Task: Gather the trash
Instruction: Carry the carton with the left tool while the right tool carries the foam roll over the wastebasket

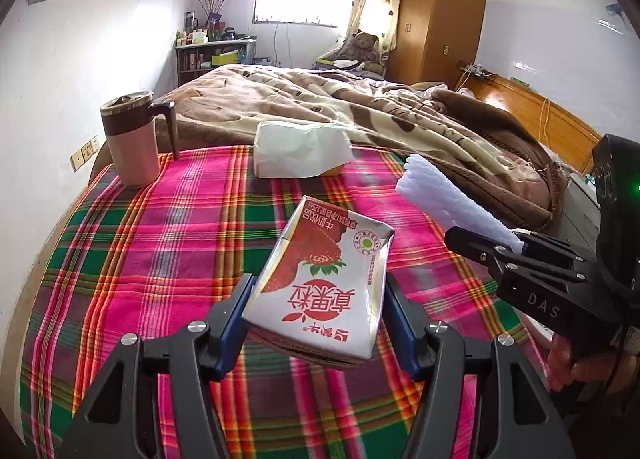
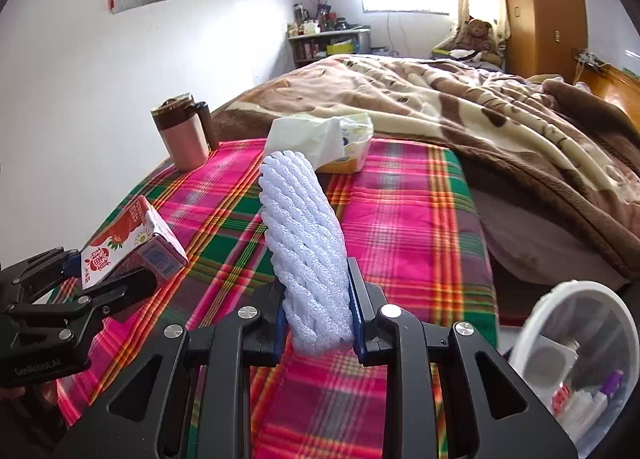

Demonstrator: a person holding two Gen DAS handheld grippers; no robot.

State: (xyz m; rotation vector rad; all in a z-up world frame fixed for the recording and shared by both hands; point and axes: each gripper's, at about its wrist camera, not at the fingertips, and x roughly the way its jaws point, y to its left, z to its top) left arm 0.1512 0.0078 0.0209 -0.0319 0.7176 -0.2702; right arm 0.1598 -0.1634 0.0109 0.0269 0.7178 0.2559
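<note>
Left wrist view shows the left gripper (image 1: pixel 316 315) closed on a strawberry milk carton (image 1: pixel 320 283), its blue pads pressing both sides and the carton lifted clear of the plaid tablecloth (image 1: pixel 140 259). At about three o'clock in that view the right gripper (image 1: pixel 516 245) pinches a white foam fruit net (image 1: pixel 448 203); the right wrist view confirms it, the net (image 2: pixel 308 255) standing upright between the nearly closed jaws of the right gripper (image 2: pixel 318 327), with the carton (image 2: pixel 132 247) at nine o'clock. Both pieces of trash seem picked up, so the step in hand looks like carrying them to a bin. A translucent plastic bin (image 2: pixel 576 363) sits at about four o'clock in the right wrist view, beside the table's edge, already holding small items; it is probably the destination. The next move calls for swinging each gripper over that opening before releasing, one after the other so they do not collide. A lidded mug (image 1: pixel 132 139) and a tissue pack (image 1: pixel 300 151) stand at eleven and twelve o'clock, apparently not trash.
</note>
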